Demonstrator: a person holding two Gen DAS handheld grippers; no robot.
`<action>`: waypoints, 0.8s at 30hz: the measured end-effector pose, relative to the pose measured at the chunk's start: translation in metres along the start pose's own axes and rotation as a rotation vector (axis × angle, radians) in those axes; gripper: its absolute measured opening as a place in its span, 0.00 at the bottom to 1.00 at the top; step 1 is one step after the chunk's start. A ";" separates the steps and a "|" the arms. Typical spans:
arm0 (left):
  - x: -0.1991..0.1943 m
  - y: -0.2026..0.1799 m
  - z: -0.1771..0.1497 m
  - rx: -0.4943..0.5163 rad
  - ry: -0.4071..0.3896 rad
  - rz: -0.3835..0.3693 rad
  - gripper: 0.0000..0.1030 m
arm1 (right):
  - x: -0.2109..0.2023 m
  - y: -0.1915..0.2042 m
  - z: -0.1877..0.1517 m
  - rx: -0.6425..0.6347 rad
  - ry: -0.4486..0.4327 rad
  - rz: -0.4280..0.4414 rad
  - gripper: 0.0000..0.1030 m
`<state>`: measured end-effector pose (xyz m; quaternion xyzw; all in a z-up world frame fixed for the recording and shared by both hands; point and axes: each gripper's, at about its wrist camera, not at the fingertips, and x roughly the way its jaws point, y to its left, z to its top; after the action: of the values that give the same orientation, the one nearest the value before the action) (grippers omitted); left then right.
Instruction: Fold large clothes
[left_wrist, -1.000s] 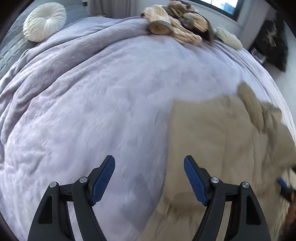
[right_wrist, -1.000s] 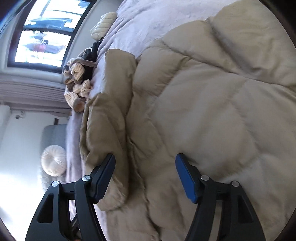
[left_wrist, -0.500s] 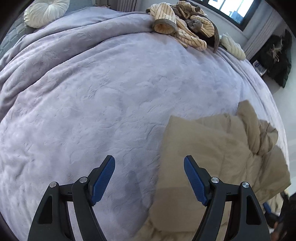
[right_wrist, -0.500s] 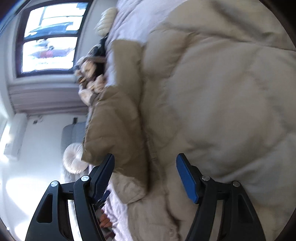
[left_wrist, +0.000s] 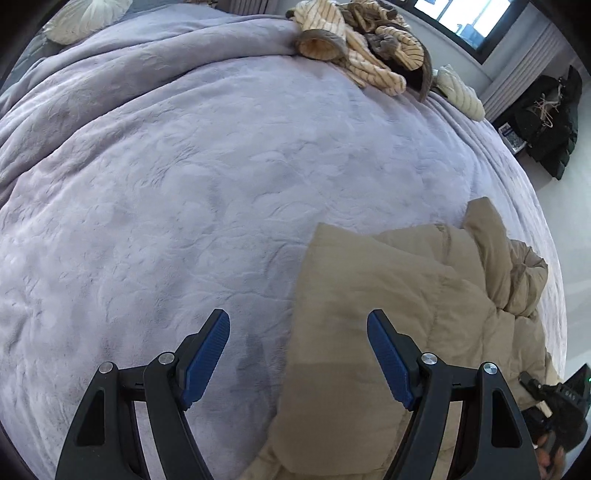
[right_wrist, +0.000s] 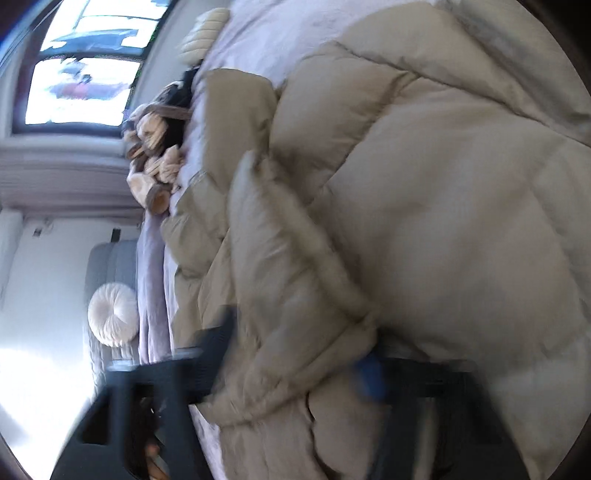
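Beige quilted jacket lying bunched on lavender plush bedspread, ahead and to the right of left gripper. Hanging above the bedding with jaws spread wide, gripping nothing, blue pads bare; left pad over bedspread, right pad over the jacket's near flap. Sleeve or collar folds piling up at the jacket's far right edge. Far ahead, striped tan garments heaping near the bed's far edge, cream ribbed item just to their right. Round cream cushion sitting far ahead to the left. Dark clothing hanging far off to the right, beside the wall. Other tool's black body peeking in at lower right, beside the jacket.

Through the right wrist view, heavily blurred: jacket filling nearly everything ahead of right gripper. Puffy fold running down between the fingers, cloth seeming to press against both of them; blur making it impossible to tell whether clamping or merely straddling. Blue pad smearing against the fabric on the right. To the left, window, striped pile and round cushion showing beyond the bedspread strip.
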<state>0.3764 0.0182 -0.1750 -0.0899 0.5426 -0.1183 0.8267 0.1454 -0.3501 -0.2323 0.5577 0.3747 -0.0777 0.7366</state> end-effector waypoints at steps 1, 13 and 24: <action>0.000 -0.002 -0.001 0.017 -0.004 0.013 0.76 | -0.007 0.009 -0.001 -0.036 -0.017 -0.019 0.13; 0.041 -0.025 -0.022 0.204 -0.026 0.226 0.76 | -0.006 -0.009 -0.018 -0.216 -0.033 -0.207 0.12; 0.017 -0.028 -0.016 0.219 -0.035 0.281 0.76 | -0.053 0.027 -0.030 -0.482 -0.154 -0.625 0.45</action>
<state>0.3657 -0.0134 -0.1882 0.0753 0.5194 -0.0586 0.8492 0.1082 -0.3299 -0.1808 0.2206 0.4774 -0.2495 0.8131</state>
